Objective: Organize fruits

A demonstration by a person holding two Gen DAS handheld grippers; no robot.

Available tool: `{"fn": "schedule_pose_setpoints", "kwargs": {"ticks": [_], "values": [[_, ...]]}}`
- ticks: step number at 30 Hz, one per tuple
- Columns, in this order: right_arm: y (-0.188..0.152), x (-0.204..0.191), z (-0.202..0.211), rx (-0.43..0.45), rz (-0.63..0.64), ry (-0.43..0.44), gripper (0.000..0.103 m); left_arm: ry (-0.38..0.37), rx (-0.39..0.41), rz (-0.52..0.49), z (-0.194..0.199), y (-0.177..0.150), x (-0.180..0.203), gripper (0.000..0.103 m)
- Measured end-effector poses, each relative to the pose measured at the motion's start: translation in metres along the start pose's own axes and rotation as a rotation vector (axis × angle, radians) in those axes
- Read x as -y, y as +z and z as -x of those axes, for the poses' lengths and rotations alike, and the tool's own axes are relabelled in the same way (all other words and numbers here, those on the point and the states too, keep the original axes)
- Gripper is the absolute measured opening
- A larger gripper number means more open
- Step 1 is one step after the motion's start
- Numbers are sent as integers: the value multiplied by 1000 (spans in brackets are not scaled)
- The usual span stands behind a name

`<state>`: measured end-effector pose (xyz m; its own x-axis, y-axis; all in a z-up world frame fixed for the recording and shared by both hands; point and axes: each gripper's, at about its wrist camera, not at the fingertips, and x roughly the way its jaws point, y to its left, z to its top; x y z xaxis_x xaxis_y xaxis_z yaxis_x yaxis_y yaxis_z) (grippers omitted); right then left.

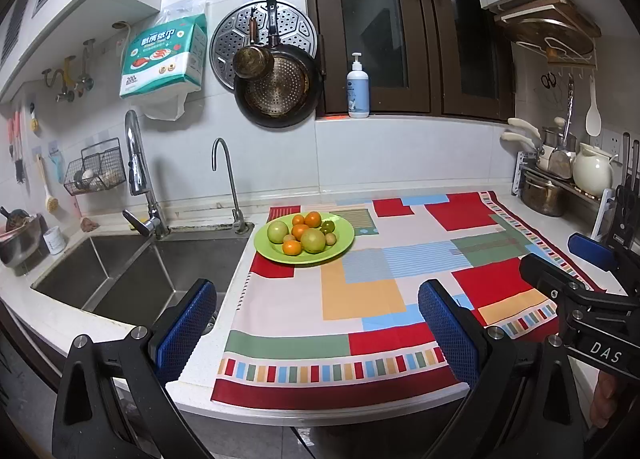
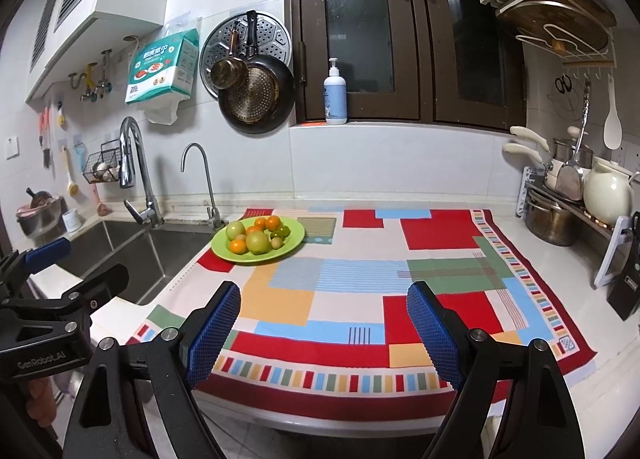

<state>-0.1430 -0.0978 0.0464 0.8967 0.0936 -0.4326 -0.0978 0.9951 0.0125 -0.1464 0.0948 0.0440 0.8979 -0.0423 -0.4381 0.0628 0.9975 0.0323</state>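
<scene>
A green plate (image 1: 344, 245) (image 2: 294, 238) sits at the far left corner of a colourful patchwork cloth (image 1: 360, 299) (image 2: 360, 279), beside the sink. It holds several small oranges (image 1: 292, 248) (image 2: 238, 246), two larger pale green fruits (image 1: 313, 240) (image 2: 258, 242) and a few small green ones (image 1: 328, 226). My left gripper (image 1: 316, 331) is open and empty, above the counter's front edge, well short of the plate. My right gripper (image 2: 322, 333) is open and empty, over the cloth's front edge. Each gripper shows at the edge of the other's view (image 1: 576, 271) (image 2: 76, 279).
A steel double sink (image 1: 132, 275) with two faucets (image 1: 138, 175) lies left of the cloth. Pans (image 1: 276, 91) hang on the back wall. A soap bottle (image 1: 357, 89) stands on the window sill. A rack with pots and a cream jug (image 1: 592, 173) stands at the right.
</scene>
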Motion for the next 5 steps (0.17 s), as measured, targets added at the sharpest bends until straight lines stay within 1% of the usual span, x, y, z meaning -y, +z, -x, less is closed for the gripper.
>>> {"fn": "schedule_pose_setpoints", "kwargs": {"ticks": [5], "values": [[0,1,1,-1,-1,-5,86,-5,-2,0,-2,1,0,103]]}}
